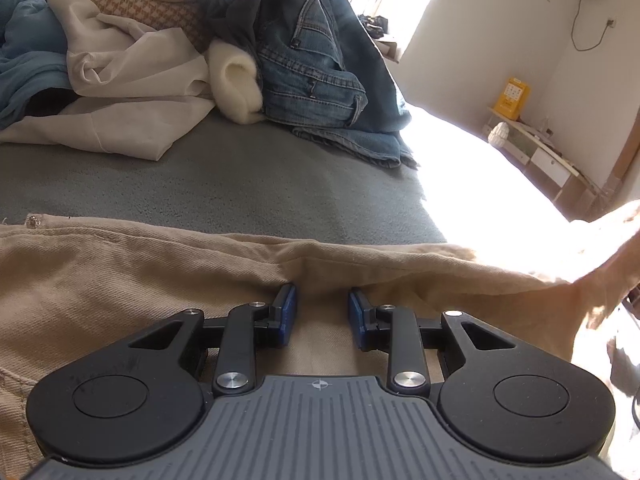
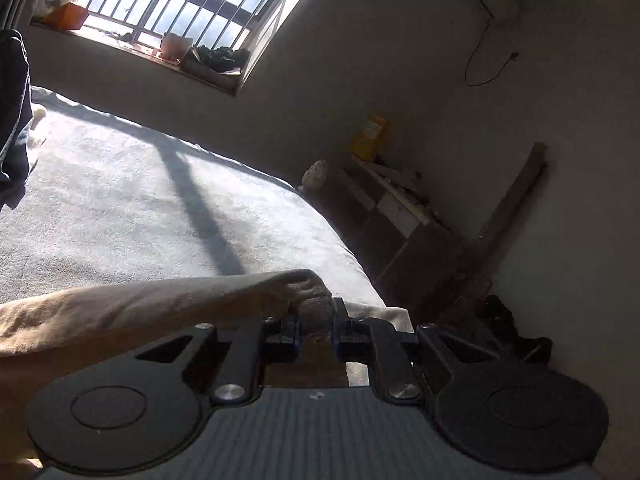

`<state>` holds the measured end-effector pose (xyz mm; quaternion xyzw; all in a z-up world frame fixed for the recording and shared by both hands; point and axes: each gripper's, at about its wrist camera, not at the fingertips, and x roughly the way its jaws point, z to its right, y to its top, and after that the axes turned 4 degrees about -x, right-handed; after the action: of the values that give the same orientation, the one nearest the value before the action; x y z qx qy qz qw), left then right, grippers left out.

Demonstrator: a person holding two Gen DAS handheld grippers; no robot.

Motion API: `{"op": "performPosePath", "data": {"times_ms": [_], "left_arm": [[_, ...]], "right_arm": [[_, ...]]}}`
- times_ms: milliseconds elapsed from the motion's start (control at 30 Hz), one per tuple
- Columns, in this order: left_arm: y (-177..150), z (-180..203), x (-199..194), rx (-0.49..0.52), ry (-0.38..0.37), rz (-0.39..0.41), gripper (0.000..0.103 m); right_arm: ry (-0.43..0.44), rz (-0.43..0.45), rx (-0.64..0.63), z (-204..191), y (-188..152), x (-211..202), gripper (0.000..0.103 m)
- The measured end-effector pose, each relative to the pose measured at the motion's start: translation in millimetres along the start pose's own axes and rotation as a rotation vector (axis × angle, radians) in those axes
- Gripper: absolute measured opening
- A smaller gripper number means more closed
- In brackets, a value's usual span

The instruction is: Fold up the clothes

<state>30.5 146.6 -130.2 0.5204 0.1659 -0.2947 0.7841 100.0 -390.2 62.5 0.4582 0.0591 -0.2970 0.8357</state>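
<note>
While the left claw (image 1: 322, 314) hovers open over the beige trousers (image 1: 120, 280), the right claw (image 2: 316, 326) pinches their end.

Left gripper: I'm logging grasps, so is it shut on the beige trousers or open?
Open. The left gripper has its blue pads apart, resting over the beige trousers with fabric showing between them, unpinched.

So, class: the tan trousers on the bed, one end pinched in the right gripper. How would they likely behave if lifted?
The tan trousers would probably sag: they already drape from the right gripper. The thick twill weave and seams suggest some weight. The coarse cloth looks unlikely to slip from the pads.
</note>
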Motion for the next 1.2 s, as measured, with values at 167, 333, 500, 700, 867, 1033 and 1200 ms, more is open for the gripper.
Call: {"op": "performPosePath", "data": {"times_ms": [167,333,500,700,867,1033,1200], "left_arm": [[1.8,-2.3,-1.0,-0.026,-0.008,0.010,0.029],[2.3,-1.6,-1.0,-0.033,-0.003,0.012,0.029],[3.6,-2.5,-1.4,-0.048,0.000,0.010,0.028],[5.5,-3.2,-1.0,-0.045,0.002,0.004,0.028],[6.8,-3.4,0.3,-0.043,0.004,-0.004,0.028],[7.4,-4.2,1.0,-0.042,0.002,-0.011,0.028],[4.5,-4.1,0.6,-0.036,-0.003,-0.007,0.028]], "right_arm": [[-0.042,0.035,-0.027,40.9,14.7,-57.5,0.014],[-0.040,0.026,-0.101,47.9,14.4,-74.4,0.014],[-0.015,-0.060,-0.102,42.1,5.5,-51.0,0.014],[0.042,-0.219,-0.111,22.8,-13.3,24.7,0.014],[0.102,-0.366,-0.104,3.8,-31.1,97.5,0.014],[0.104,-0.489,-0.074,-23.8,-48.4,172.3,0.016],[0.069,-0.603,0.049,-30.1,-71.0,222.9,0.033]]}}
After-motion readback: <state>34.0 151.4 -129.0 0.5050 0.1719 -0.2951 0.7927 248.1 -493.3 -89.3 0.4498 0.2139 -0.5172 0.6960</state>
